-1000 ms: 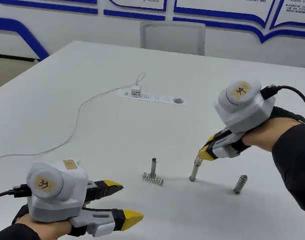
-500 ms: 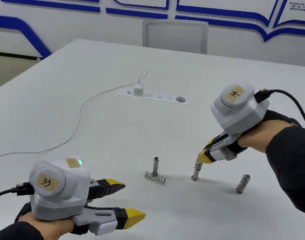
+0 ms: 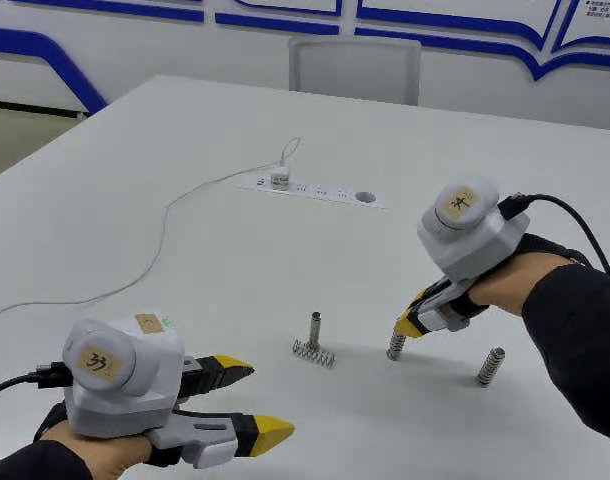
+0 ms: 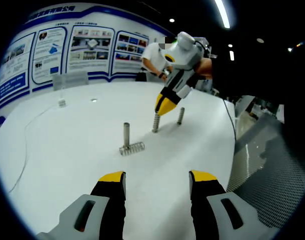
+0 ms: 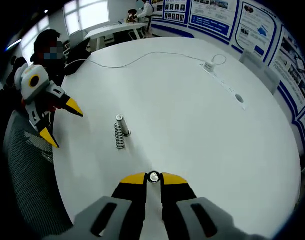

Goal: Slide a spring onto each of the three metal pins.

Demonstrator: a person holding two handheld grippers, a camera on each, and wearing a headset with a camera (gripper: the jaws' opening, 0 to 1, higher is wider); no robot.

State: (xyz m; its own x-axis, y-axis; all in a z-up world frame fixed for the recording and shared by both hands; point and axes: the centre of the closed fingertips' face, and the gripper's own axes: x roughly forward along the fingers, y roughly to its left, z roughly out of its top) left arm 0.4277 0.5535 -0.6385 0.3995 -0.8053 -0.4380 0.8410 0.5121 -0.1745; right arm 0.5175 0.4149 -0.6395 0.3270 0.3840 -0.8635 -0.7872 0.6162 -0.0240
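Steel pins, three, stand in a row toward the near edge of the bench (image 3: 185, 150), between the two grippers.

Bare pin (image 3: 314, 327), the one nearest the left edge: upright, no spring on it; loose spring (image 3: 313, 352) lies flat on the bench, touching its foot.

Middle pin (image 5: 153, 177): its top shows end-on as a bright round between the jaw tips in the right gripper view; middle spring (image 3: 396, 346) shows as coils round the shaft just below those tips.

Third pin (image 3: 491, 366), nearest the right edge: coils along all its visible length; judged done.

Right gripper (image 3: 407, 328): jaws pressed together on the top of the middle spring, pointing down at the bench.

Left gripper (image 3: 253, 400): jaws spread, holding nothing; low over the near edge, well apart from the pins.

Step in hand, by judgement: seating the middle spring down its pin.

To do it well:
- push straight along the pin's axis, not sideways; the pin seems to stand free and could tip
- ease the pinch enough that the coils slide rather than bunch
- let go only once the spring rests at the foot
- the left gripper could steady the base if the pin rocks

Remaining: loose spring onto the bare pin.
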